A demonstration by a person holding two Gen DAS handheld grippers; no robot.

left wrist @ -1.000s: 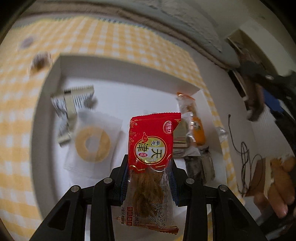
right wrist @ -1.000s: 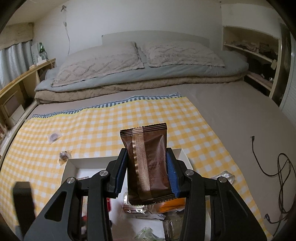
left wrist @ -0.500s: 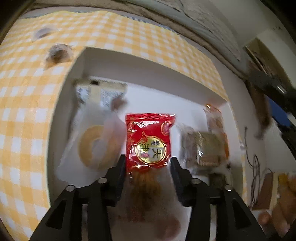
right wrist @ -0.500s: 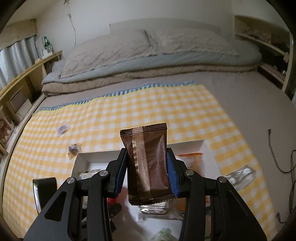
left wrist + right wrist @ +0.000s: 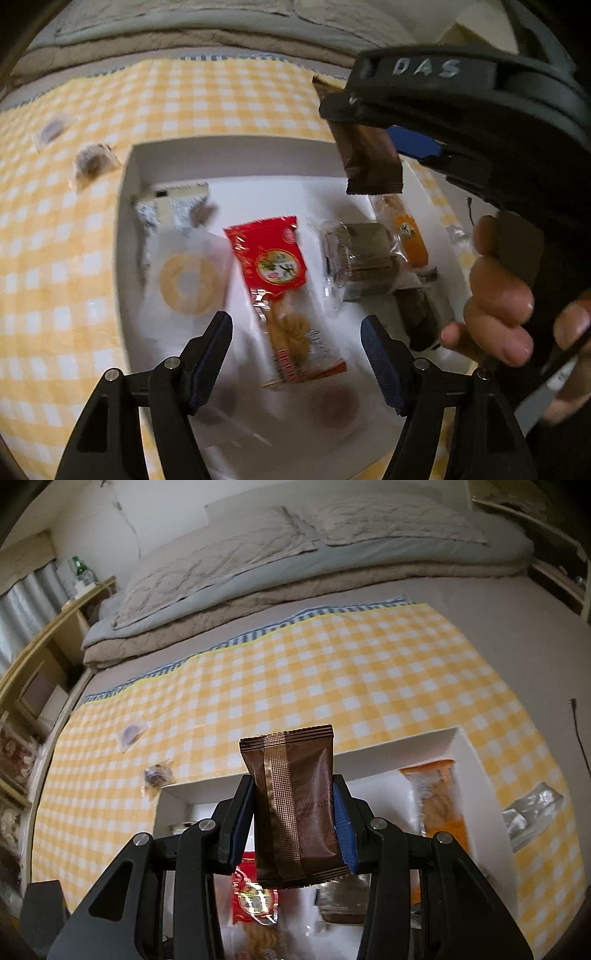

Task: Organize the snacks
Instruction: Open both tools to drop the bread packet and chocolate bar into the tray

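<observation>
Left gripper [image 5: 295, 345] with jaws just opened wide, nothing between the blue pads — red foil snack packet with a gold medallion and twisted pastry [image 5: 282, 291], clamped upright a second ago, now lying flat on the floor of the shallow white cardboard box [image 5: 236, 157], slanting from 11 o'clock down to 5 o'clock. Released, then: one more snack filed. Just beside it at 9 o'clock, clear-wrapped ring-shaped biscuit [image 5: 188, 284]; at 3 o'clock, clear pack of dark brown squares [image 5: 364, 254], with an orange-labelled pastry packet [image 5: 406, 230] at the box's right wall. Still out on the yellow-and-white checked cloth [image 5: 44, 258], two small wrapped sweets at 10 o'clock from the box, the nearer one [image 5: 94, 164] close to its corner.

Right gripper [image 5: 295, 823] squeezed narrowly on a glossy brown foil packet with a gold stripe [image 5: 295, 808], held upright, lower and closer over the box than a second ago — seemingly next to go in, perhaps into the bare far strip at 12 o'clock
</observation>
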